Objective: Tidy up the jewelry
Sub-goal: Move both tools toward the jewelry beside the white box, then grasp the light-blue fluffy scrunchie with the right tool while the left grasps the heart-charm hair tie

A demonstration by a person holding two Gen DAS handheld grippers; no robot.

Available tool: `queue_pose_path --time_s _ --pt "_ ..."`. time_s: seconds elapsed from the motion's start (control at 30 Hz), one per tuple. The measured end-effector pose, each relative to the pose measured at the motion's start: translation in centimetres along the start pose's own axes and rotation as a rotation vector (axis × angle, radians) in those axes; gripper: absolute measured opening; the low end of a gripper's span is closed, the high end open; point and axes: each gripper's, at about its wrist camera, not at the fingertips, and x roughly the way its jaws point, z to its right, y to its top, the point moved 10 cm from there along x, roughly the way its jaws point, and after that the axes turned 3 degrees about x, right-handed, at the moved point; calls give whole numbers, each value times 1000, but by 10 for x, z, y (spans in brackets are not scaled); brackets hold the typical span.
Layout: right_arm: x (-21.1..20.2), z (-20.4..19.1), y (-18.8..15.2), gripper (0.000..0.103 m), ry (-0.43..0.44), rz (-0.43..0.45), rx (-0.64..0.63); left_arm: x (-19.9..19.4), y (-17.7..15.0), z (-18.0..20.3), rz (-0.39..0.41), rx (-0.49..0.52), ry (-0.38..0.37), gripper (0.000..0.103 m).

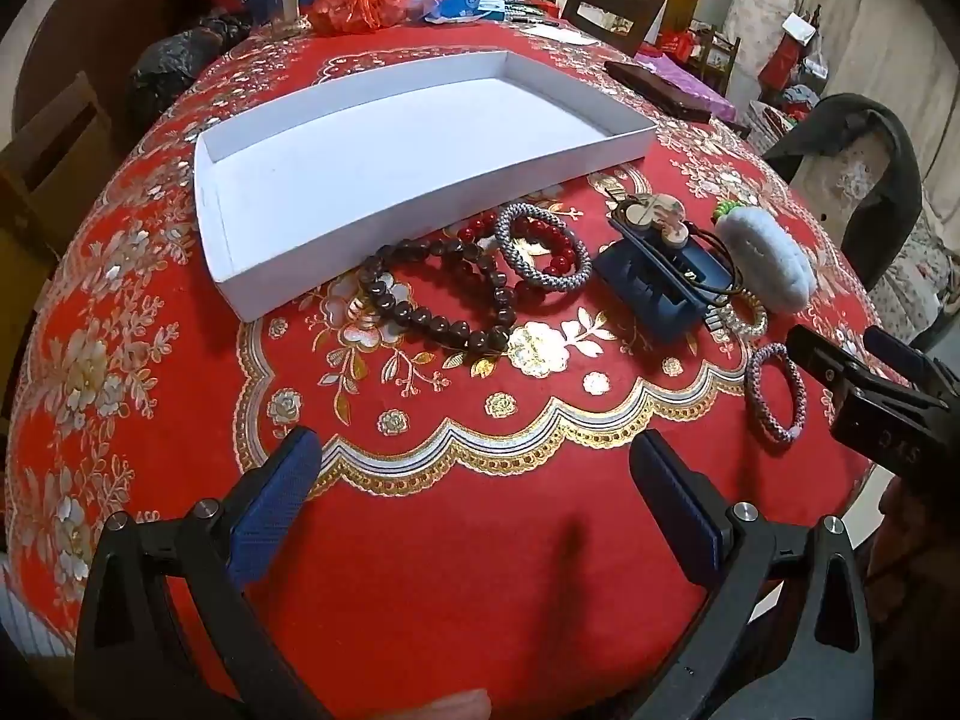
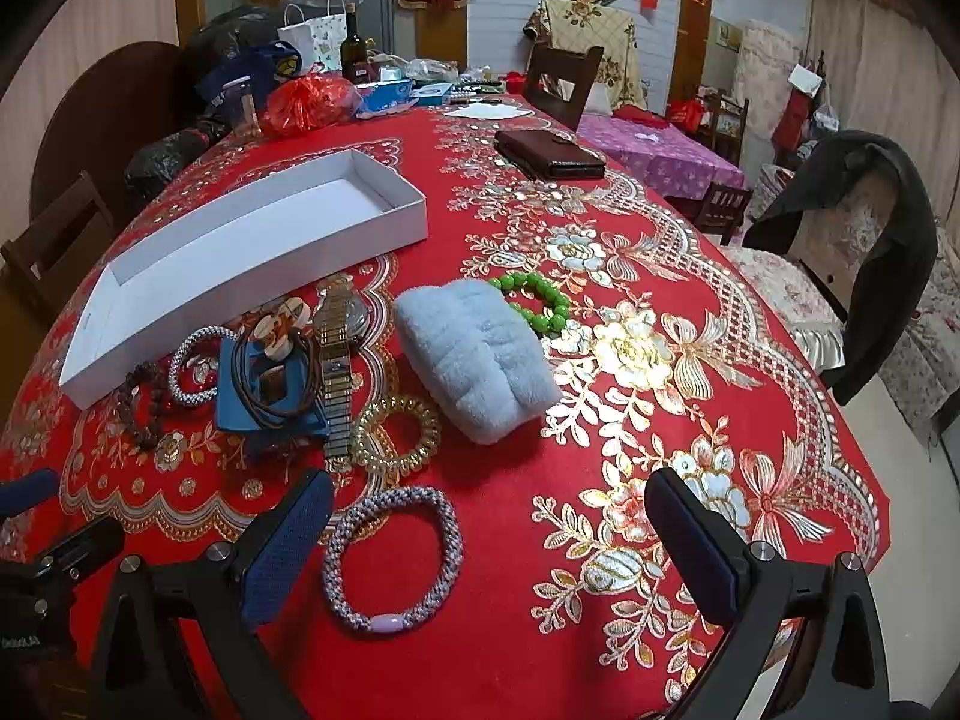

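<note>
Both tongs, left and right, gaping empty, one lilac bracelet, one white tray, two beaded bracelets.

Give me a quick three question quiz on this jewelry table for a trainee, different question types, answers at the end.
1. True or false: the white box already holds jewelry.
2. Multiple choice: the green bead bracelet lies beside A) the fluffy blue item, B) the dark wallet, C) the bottle.
3. Fill in: nearest the right gripper lies the ____ woven bracelet.

Key: 1 false, the box is empty. 2 A. 3 lilac.
</note>
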Motion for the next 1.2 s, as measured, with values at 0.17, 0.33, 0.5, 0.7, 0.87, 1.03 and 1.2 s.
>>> queue_pose_path --time_s 0.17,0.33,0.5,0.7,0.87,1.03,1.2 --pt "-4 -9 8 103 60 36 9 -7 -1 -5 0 15 69 103" --pt "-9 -13 12 103 115 75 9 -7 -2 -9 -8 15 81 103" --pt "-6 -5 12 103 88 82 13 8 -4 -9 -30 19 74 103" --pt "2 -3 1 103 165 30 -17 30 -4 -17 -39 16 73 103" --pt "-4 5 2 103 234 52 15 32 1 -24 1 18 58 103" --pt "6 3 29 103 302 80 24 31 1 -25 23 8 64 103" --pt "44 -2 49 101 246 33 -99 28 -2 -26 54 19 62 103"
